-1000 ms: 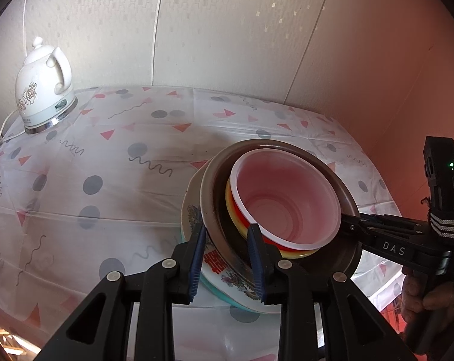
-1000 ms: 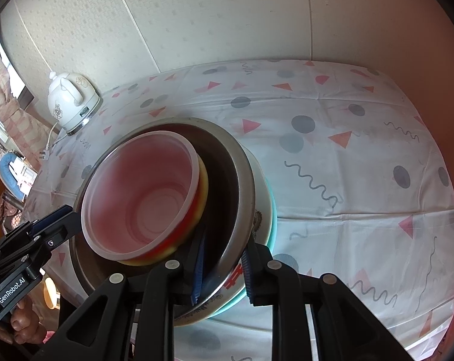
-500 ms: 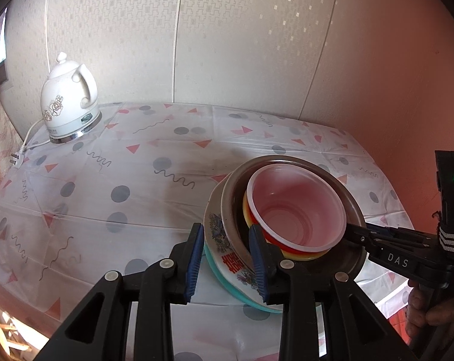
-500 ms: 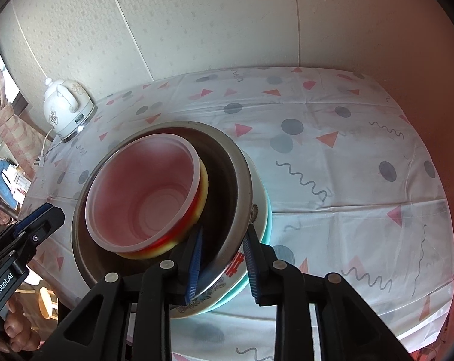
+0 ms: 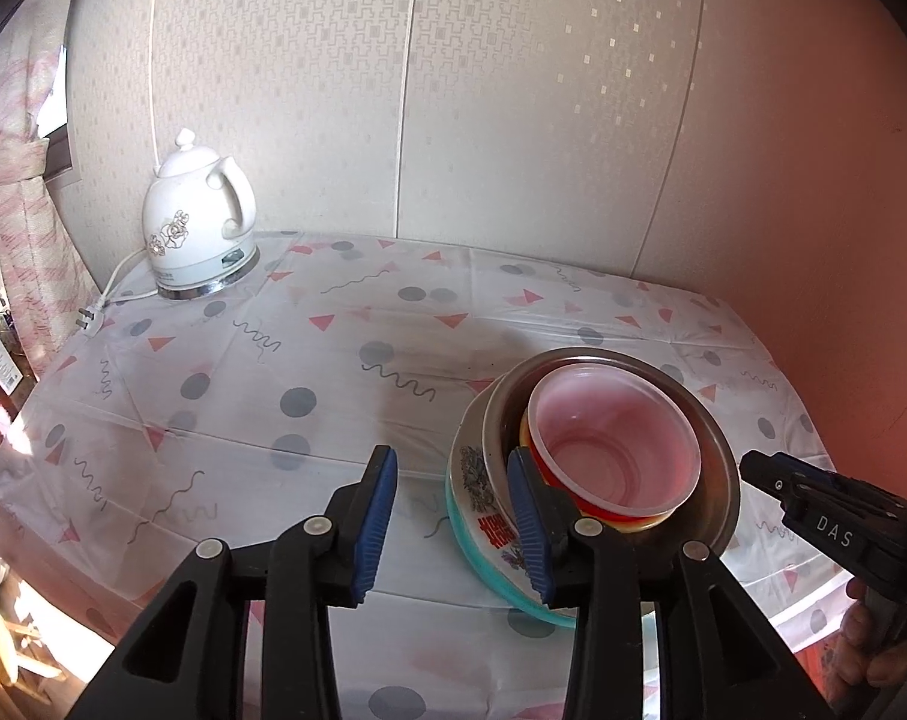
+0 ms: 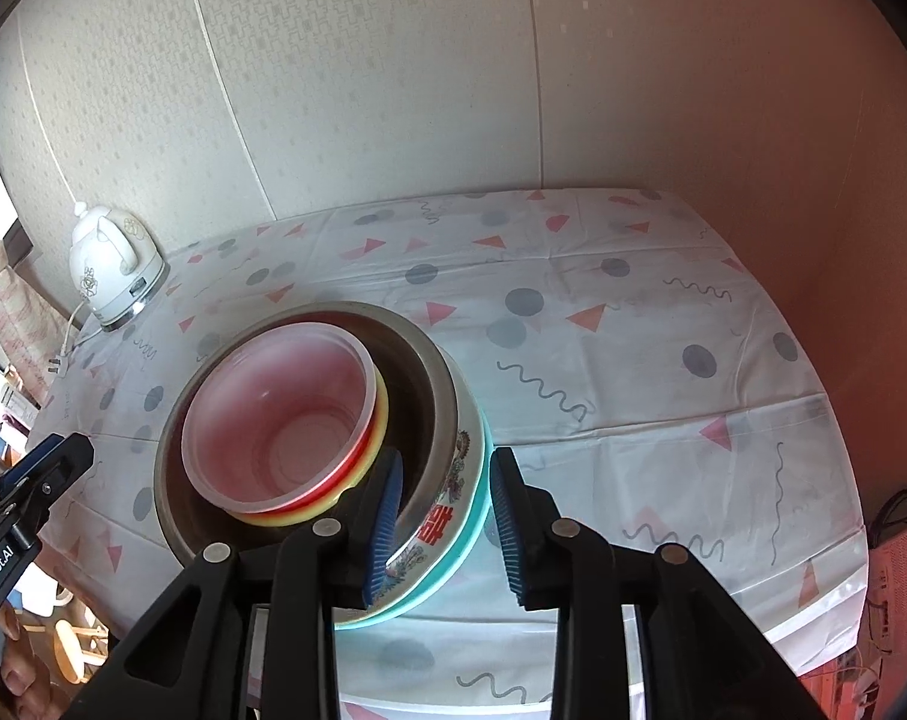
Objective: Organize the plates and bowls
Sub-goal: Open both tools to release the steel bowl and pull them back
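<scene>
A nested stack stands on the table: a clear pink plastic bowl (image 5: pixel 612 450) inside a red and yellow bowl, inside a steel bowl (image 5: pixel 720 468), on a patterned white bowl (image 5: pixel 474 480) and a teal plate (image 5: pixel 501 585). My left gripper (image 5: pixel 453 522) is open and pulled back left of the stack; its right finger overlaps the rim in view. My right gripper (image 6: pixel 444 516) is open, its jaws either side of the stack's rim (image 6: pixel 462 480). The stack shows in the right wrist view with the pink bowl (image 6: pixel 279 420) on top.
A white electric kettle (image 5: pixel 198 225) with cord and plug stands at the table's far left corner, also in the right wrist view (image 6: pixel 114 273). The patterned tablecloth (image 5: pixel 273 372) covers the table. Walls close the back and right sides.
Both grippers have opened and drawn back from the stack's rim. The stack now rests on the table. Both cameras have pulled away and up.
</scene>
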The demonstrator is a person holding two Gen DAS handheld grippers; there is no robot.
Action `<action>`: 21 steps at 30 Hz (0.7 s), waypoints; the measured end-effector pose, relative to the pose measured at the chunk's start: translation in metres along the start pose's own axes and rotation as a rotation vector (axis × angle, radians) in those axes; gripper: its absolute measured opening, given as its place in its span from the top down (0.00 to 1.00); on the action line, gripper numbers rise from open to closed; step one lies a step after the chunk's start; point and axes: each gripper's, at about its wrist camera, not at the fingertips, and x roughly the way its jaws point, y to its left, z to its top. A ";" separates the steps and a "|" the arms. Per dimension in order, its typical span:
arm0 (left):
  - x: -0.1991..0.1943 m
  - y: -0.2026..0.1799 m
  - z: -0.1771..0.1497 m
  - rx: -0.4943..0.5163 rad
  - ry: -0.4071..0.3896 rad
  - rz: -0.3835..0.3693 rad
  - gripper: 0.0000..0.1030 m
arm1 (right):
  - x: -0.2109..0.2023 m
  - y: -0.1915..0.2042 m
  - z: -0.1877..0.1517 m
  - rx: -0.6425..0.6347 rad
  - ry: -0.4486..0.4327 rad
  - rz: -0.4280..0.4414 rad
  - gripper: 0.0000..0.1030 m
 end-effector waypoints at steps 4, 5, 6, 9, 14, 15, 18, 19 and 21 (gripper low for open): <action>-0.011 -0.004 0.000 0.011 -0.043 0.031 0.55 | -0.010 0.019 -0.001 -0.014 -0.050 0.001 0.67; -0.013 -0.005 -0.001 0.015 -0.051 0.037 0.53 | -0.010 0.024 -0.002 -0.021 -0.058 -0.004 0.67; -0.014 -0.005 -0.001 0.016 -0.058 0.041 0.52 | -0.011 0.028 -0.004 -0.023 -0.065 -0.007 0.67; -0.016 -0.006 -0.003 0.018 -0.065 0.043 0.50 | -0.010 0.035 -0.010 -0.016 -0.075 -0.026 0.67; -0.012 -0.006 -0.004 0.006 -0.045 0.027 0.49 | -0.007 0.035 -0.019 0.006 -0.068 -0.074 0.67; -0.011 -0.007 -0.004 0.004 -0.043 0.026 0.49 | -0.008 0.034 -0.020 0.011 -0.070 -0.082 0.66; -0.010 -0.008 -0.004 0.001 -0.043 0.023 0.44 | -0.008 0.032 -0.022 0.023 -0.067 -0.099 0.65; -0.010 -0.008 -0.004 -0.001 -0.041 0.022 0.43 | -0.009 0.031 -0.022 0.025 -0.069 -0.101 0.65; -0.007 -0.008 -0.004 -0.005 -0.033 0.021 0.42 | -0.010 0.032 -0.022 0.019 -0.076 -0.108 0.65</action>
